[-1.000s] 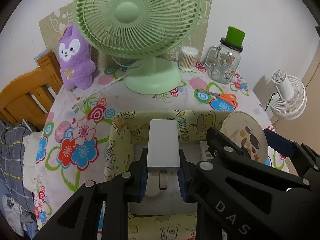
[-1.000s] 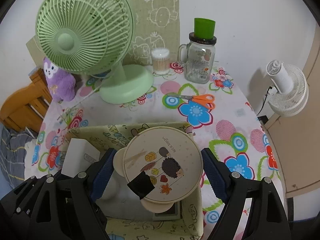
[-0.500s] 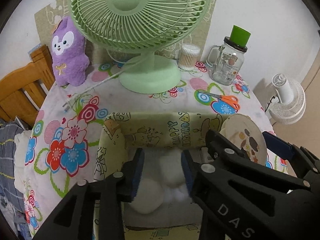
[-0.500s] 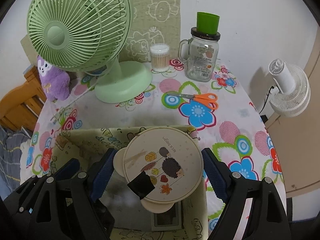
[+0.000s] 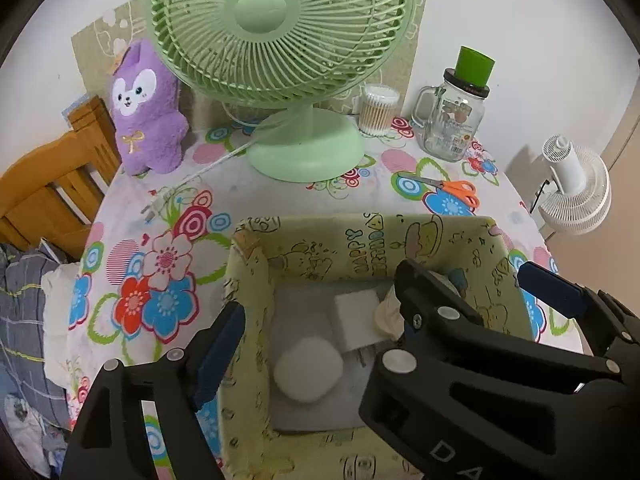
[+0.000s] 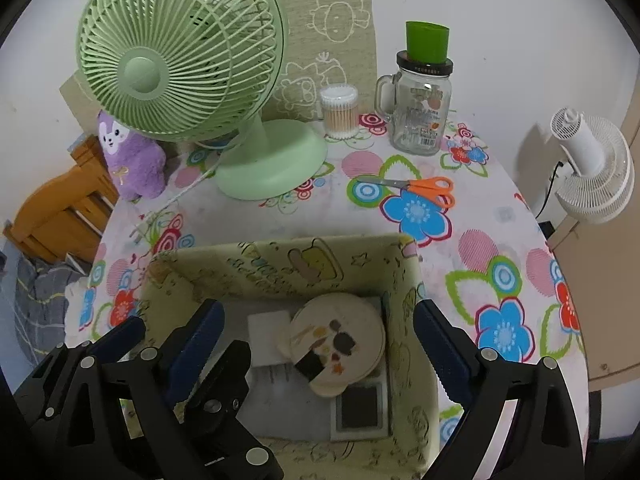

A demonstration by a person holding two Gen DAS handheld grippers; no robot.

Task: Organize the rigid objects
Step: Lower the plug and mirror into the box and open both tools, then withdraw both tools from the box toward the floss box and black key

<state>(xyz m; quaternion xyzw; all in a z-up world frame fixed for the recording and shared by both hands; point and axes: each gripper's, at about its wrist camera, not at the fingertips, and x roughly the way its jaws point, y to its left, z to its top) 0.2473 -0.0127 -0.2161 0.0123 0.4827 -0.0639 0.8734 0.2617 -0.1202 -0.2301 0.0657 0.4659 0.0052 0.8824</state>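
1. From the left wrist, a yellow cartoon-print fabric box (image 5: 360,240) is seen on a floral tablecloth (image 5: 160,248). A white charger block (image 5: 356,320) and a white rounded object (image 5: 308,368) lie inside it. The left gripper (image 5: 316,320) is seen with jaws opening and nothing between them.

2. From the right wrist, a round hedgehog-print dish (image 6: 338,340) rests in the box beside the charger block. The right gripper (image 6: 316,332) is opening, empty. Beyond the box, a green fan (image 6: 180,68), orange scissors (image 6: 420,188) and a glass jar (image 6: 422,116) are seen.
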